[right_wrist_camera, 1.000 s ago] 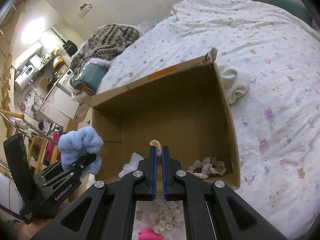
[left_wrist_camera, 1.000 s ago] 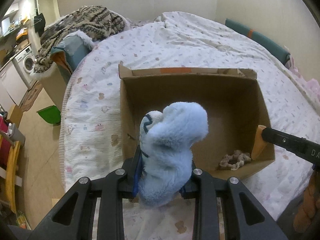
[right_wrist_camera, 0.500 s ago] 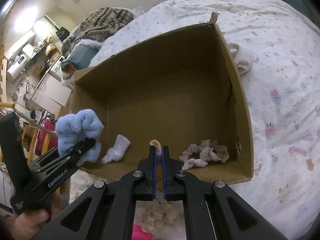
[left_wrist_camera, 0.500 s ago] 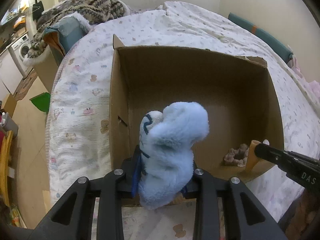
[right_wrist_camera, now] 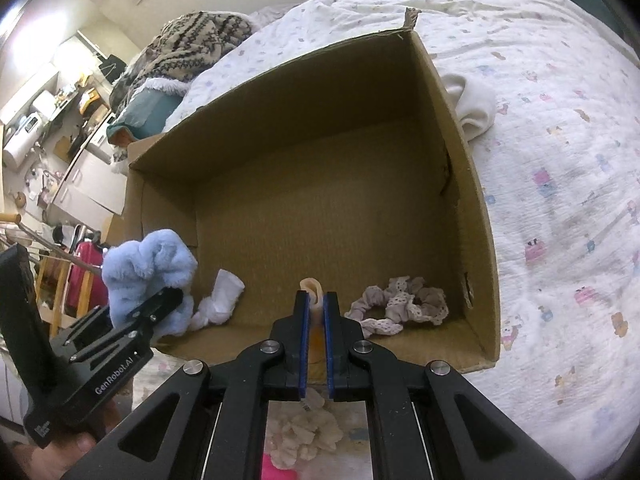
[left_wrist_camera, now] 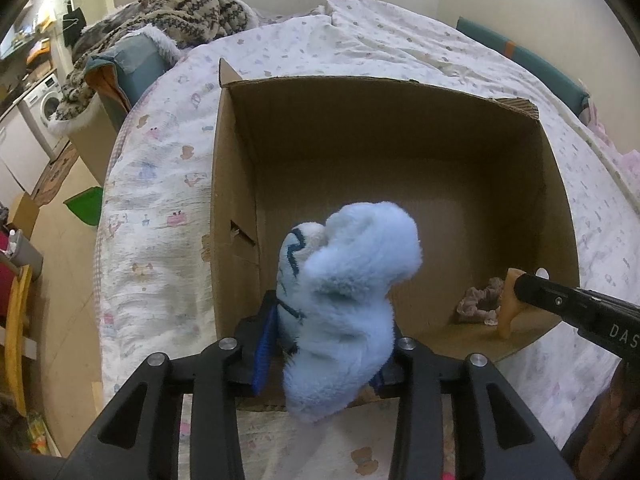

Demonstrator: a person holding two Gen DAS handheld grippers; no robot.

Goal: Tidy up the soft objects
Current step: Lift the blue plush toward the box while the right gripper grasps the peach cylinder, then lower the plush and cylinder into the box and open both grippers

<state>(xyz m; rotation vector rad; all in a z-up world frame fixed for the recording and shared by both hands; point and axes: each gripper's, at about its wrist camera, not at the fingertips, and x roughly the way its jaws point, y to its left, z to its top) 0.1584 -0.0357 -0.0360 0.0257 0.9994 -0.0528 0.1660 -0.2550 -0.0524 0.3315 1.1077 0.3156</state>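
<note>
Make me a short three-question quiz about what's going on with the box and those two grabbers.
1. True or false: the left gripper holds a fluffy blue sock.
2. Which lies inside the box? A) a lacy scrunchie B) a green dustpan C) a patterned blanket
3. Fill in: the white cloth outside the box lies on the ____.

Key:
1. True; its fingers clamp the sock at the box's near edge.
2. A; a small white sock lies there too.
3. Bed, against the box's right wall.
</note>
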